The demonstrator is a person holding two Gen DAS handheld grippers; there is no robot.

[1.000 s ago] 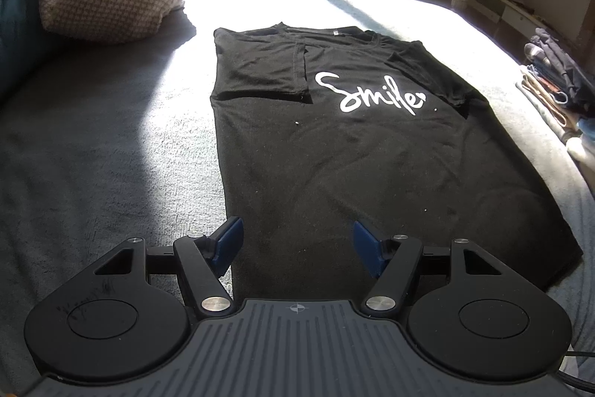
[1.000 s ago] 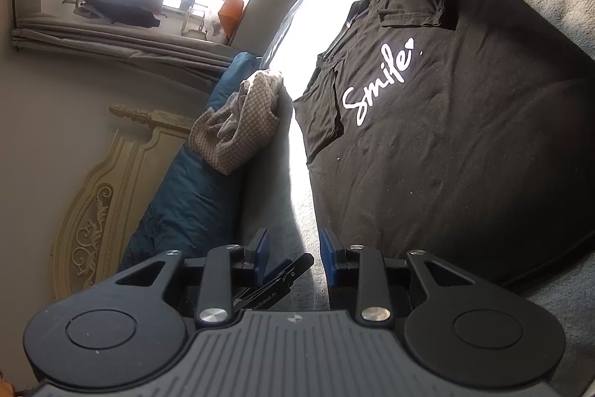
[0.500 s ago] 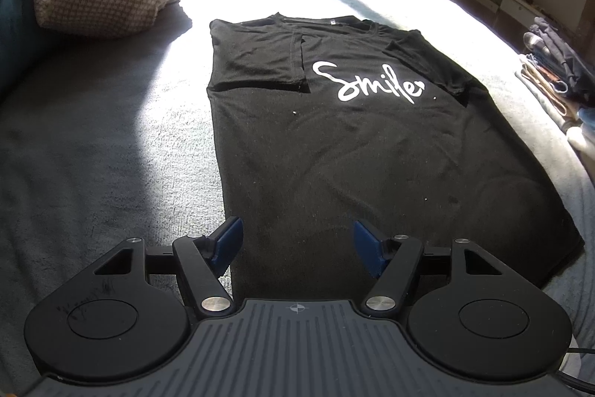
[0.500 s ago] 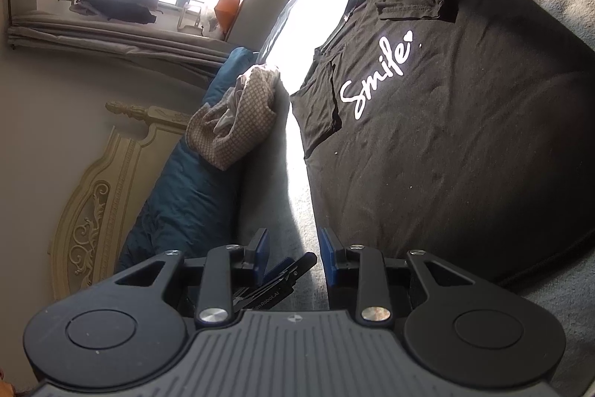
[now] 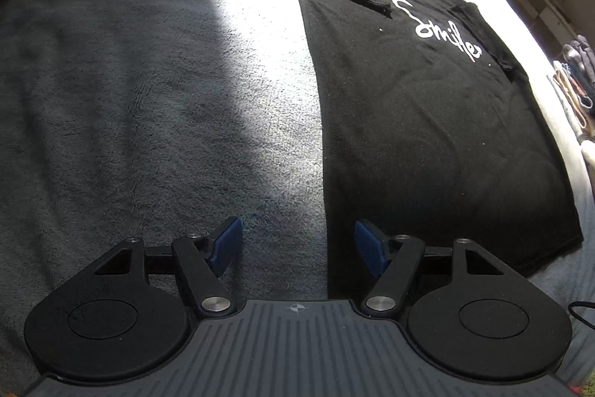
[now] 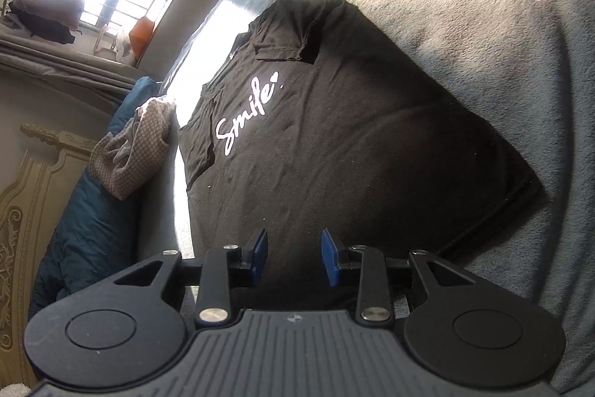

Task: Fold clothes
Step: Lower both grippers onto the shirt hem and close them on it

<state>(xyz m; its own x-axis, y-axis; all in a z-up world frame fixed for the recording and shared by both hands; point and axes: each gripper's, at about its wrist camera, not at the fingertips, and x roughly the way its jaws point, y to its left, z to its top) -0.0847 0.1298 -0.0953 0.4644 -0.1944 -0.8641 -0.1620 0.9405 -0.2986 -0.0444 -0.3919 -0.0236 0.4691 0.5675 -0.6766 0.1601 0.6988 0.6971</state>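
Both grippers have dropped toward the hem since before — left gripper [image 5: 297, 244] wide, right gripper [image 6: 294, 257] narrower, both empty. Shirt [image 5: 427, 121] at 1 o'clock: sleeves look tucked in, lengthwise folds left, I judge.

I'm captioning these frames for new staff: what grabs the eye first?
A black T-shirt with a white "Smile" print lies flat on the grey blanket, both sleeves folded in. A bright band of sunlight runs along its edge. Both open hand-held grippers, left and right, sit near its hem.

Grey fleece-covered bed [image 5: 130, 106], black "Smile" T-shirt [image 5: 420, 121] spread flat, patterned cloth bundle [image 6: 130, 151] by headboard
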